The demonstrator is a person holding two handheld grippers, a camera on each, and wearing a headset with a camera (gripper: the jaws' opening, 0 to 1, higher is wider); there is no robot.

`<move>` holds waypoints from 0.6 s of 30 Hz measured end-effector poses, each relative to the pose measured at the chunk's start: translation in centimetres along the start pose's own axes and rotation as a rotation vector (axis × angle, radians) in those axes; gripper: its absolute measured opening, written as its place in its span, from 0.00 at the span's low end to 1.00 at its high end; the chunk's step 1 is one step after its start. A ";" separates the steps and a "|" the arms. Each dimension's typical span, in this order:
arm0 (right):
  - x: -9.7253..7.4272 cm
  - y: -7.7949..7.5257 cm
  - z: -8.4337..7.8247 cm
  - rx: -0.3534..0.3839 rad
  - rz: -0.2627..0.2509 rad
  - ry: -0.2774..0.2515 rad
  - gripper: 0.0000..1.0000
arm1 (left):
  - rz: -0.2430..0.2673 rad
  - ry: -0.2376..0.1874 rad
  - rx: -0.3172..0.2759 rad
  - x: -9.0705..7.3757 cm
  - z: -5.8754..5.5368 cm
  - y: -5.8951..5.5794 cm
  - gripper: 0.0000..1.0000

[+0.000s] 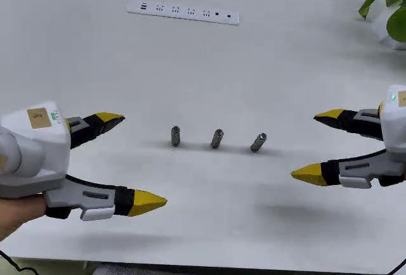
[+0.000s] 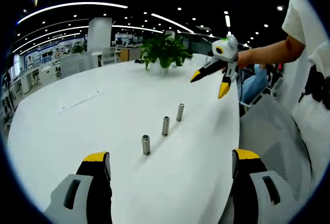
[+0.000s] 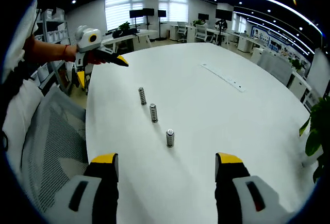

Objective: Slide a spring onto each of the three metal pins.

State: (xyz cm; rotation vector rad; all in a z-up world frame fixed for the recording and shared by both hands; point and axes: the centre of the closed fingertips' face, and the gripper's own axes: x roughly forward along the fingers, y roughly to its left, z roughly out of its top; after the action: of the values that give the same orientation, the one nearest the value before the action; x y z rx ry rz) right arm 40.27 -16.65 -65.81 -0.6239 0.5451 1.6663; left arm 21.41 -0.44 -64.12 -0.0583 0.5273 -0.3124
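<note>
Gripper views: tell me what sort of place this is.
Probably an open-plan office: a big white table, rows of desks with monitors behind it, a potted plant, and long ceiling light strips.

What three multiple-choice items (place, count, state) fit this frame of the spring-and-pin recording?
1. Where does the power strip lie? A beyond the pins B between the tools C at the near edge
2. How many pins carry springs? A one B two C three
3. How do the left tool and right tool stand? A both open, empty B both shut C one holding a spring
Answers: 1 A, it lies at the table's far side; 2 C, each pin in the row wears a coil; 3 A, jaws spread, nothing between.
</note>
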 end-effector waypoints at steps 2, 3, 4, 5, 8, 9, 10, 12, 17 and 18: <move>-0.4 0.2 -0.8 0.028 -0.011 -0.034 0.84 | -0.002 0.010 0.003 0.0 0.0 -0.1 1.00; -0.6 0.3 -1.1 0.041 -0.016 -0.047 0.87 | -0.003 0.012 0.009 0.0 -0.1 -0.1 1.00; -0.8 0.3 -1.3 0.062 -0.027 -0.073 0.89 | -0.004 0.017 0.014 0.0 -0.1 -0.3 1.00; -0.9 0.2 -1.6 0.079 -0.035 -0.089 0.90 | -0.004 0.021 0.015 0.0 -0.1 -0.3 1.00; -1.6 1.0 -1.3 0.103 -0.056 -0.129 0.94 | -0.004 0.025 0.018 0.0 0.0 -0.6 1.00; -1.8 1.1 -1.5 0.111 -0.061 -0.139 0.95 | -0.003 0.028 0.016 0.0 -0.2 -0.6 1.00; -2.0 1.4 -1.4 0.115 -0.067 -0.139 0.95 | -0.003 0.031 0.014 0.0 -0.2 -0.7 1.00; -2.2 1.5 -1.6 0.127 -0.073 -0.149 0.95 | -0.002 0.038 0.017 0.1 -0.3 -0.9 1.00; -2.6 2.0 -1.5 0.137 -0.086 -0.176 0.96 | 0.003 0.043 0.012 0.2 -0.4 -1.1 1.00; -2.6 2.1 -1.6 0.138 -0.087 -0.176 0.95 | 0.004 0.043 0.010 0.2 -0.4 -1.2 1.00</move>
State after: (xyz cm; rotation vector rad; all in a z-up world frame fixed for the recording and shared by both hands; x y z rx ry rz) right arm 38.78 -19.94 -65.19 -0.3908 0.4936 1.5693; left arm 21.04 -1.63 -64.40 -0.0411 0.5687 -0.3133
